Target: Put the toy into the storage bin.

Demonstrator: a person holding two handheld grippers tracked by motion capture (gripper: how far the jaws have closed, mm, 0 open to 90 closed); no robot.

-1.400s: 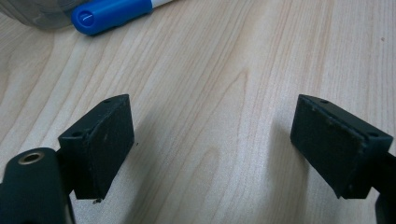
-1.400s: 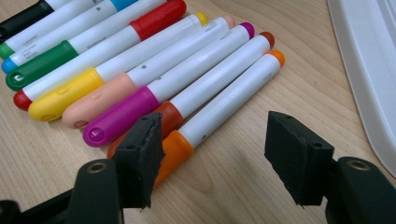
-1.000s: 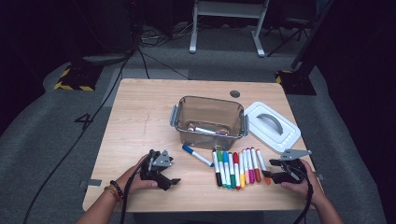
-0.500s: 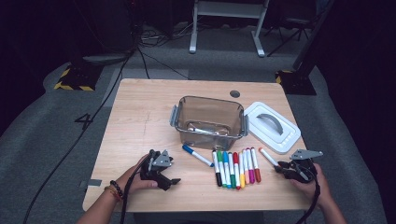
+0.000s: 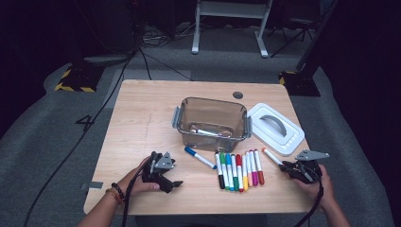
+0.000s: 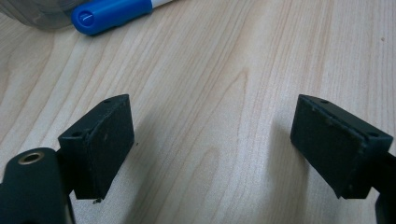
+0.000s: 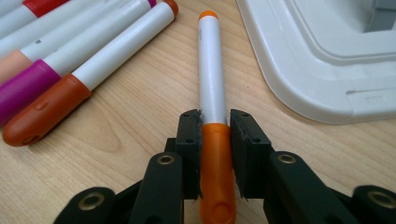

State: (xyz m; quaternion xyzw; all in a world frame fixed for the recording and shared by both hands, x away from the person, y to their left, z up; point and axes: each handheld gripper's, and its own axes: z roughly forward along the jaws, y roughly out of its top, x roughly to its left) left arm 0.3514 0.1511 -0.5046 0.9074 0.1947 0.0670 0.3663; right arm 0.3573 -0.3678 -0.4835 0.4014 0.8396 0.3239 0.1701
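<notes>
My right gripper is shut on the orange cap end of a white-bodied orange marker, and its jaws have just been closing on it. The marker lies flat on the wood and points away from the gripper. In the high view this gripper sits at the table's front right, with the orange marker angled toward the row of markers. At the front left my left gripper rests on the table. Its jaws stand open over bare wood, short of a blue marker.
A clear plastic container stands mid-table with a marker inside. Its white lid lies to the right, close to the orange marker's far tip. The blue marker lies in front of the container.
My right gripper shifted slightly to the right and its jaws closed on the orange marker. The left gripper has stayed put.
</notes>
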